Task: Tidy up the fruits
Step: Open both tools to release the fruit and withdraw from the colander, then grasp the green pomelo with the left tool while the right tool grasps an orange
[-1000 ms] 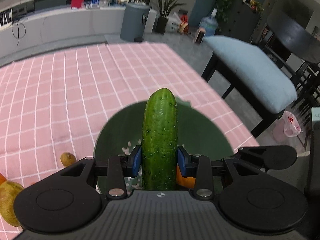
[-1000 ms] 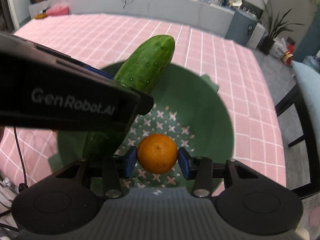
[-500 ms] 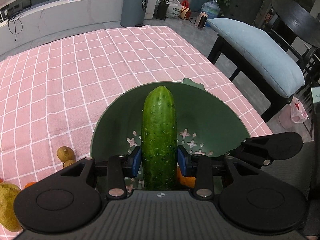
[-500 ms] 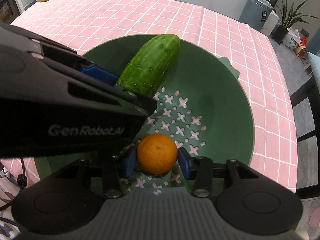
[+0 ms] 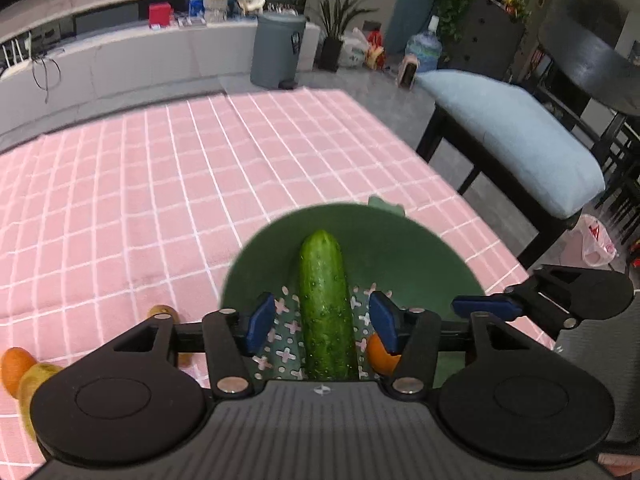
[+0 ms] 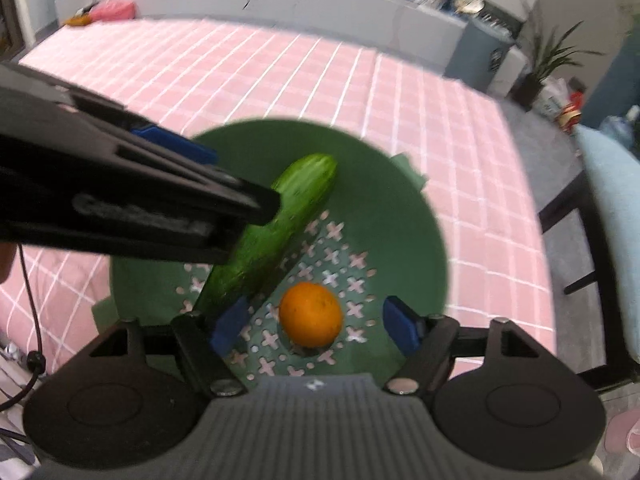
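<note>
- The cucumber [image 5: 326, 308] lies in the green colander [image 5: 420, 256], its tip pointing to 12 o'clock in the left wrist view, its length slanting toward 1 o'clock in the right wrist view [image 6: 268, 236].
- The left gripper [image 5: 322, 322] has its blue pads spread wide, a clear gap on each side of the cucumber.
- The orange [image 6: 311, 315] sits on the colander's perforated floor, at 5 o'clock from the cucumber, and the right gripper [image 6: 316, 326] straddles it with fingers apart, touching nothing.
- The colander [image 6: 400, 216] rests on a pink checked tablecloth [image 5: 160, 200] that covers the table.
- Only the left view shows loose fruit on the cloth at 8 o'clock: a small brownish fruit [image 5: 162, 313], an orange-coloured piece [image 5: 14, 366] and a yellow-green one [image 5: 36, 380] at the frame edge.
- That view also catches a bench with a pale blue cushion [image 5: 516, 136] at 2 o'clock, a grey bin [image 5: 278, 50] and a potted plant [image 5: 338, 28] by a long counter.
- The right view alone shows the orange whole, plus the left gripper's black body [image 6: 120, 208] crossing from 9 o'clock.
</note>
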{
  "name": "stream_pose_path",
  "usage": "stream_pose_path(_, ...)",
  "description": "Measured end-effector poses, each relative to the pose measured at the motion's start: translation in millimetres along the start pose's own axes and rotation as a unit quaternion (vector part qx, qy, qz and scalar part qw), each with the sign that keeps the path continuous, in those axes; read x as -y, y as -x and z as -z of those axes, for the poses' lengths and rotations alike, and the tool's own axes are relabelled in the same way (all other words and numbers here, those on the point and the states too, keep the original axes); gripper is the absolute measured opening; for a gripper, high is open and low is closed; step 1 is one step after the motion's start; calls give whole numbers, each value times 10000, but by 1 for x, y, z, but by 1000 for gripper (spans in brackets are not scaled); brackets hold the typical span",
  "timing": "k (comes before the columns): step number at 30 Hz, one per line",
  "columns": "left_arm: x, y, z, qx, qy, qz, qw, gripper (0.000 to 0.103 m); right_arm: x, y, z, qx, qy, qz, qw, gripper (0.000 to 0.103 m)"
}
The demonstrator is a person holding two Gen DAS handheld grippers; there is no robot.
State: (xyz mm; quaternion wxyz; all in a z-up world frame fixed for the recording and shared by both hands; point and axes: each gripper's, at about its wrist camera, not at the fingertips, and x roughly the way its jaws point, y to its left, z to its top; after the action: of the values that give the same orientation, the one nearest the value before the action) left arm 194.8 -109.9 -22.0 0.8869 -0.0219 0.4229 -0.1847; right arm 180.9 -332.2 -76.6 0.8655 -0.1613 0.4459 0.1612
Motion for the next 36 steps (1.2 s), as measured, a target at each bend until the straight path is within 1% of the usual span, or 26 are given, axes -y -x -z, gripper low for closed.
stream_pose_path(2,-1,13,1,153,-27,-54,9999,68,1,12,3,234,-194,40,9995,76)
stream_pose_path(4,-2,26,2,285,-60,-138,9995,68,2,21,7,453,-392,-3,9982,76)
stream_pose_path(6,-5,38,4,407,-120,-219,9989,68,0,29,11,662,-561,-162,9961,76)
stream_pose_path(7,-6,44,5,466,-149,-266,9984,68,-4,34,13,768,-613,-255,9948,76)
stream_pose_path(12,-15,69,12,689,-253,-457,9963,68,-34,54,12,1327,-721,-231,9883,76)
stream_pose_path(16,-29,84,18,694,-284,-551,9957,68,-55,60,9,1636,-836,-483,9818,75)
stream_pose_path(19,-44,92,24,644,-307,-611,9956,67,-73,60,5,1794,-842,-624,9782,69)
stream_pose_path(20,-51,94,27,607,-296,-631,9957,64,-80,59,4,1824,-823,-667,9775,67)
stream_pose_path(22,-64,97,32,546,-230,-633,9962,62,-92,56,1,1866,-756,-739,9767,62)
stream_pose_path(23,-73,98,34,505,-156,-626,9966,58,-99,54,-1,1871,-699,-768,9768,58)
stream_pose_path(24,-80,98,37,471,-89,-612,9970,55,-106,52,-2,1862,-634,-788,9773,57)
stream_pose_path(25,-89,98,40,436,-17,-576,9974,54,-112,50,-3,1846,-557,-815,9778,54)
stream_pose_path(26,-97,99,44,414,39,-545,9977,54,-118,47,-5,1830,-489,-827,9784,51)
stream_pose_path(27,-104,100,47,402,71,-532,9977,54,-125,44,-7,1815,-410,-823,9791,50)
stream_pose_path(32,-133,97,65,358,280,-510,9977,54,-144,31,-10,1778,-51,-759,9811,49)
stream_pose_path(34,-142,93,72,353,378,-504,9974,56,-149,24,-12,1770,53,-801,9809,48)
stream_pose_path(36,-150,88,79,334,456,-484,9972,60,-154,17,-13,1757,151,-799,9811,48)
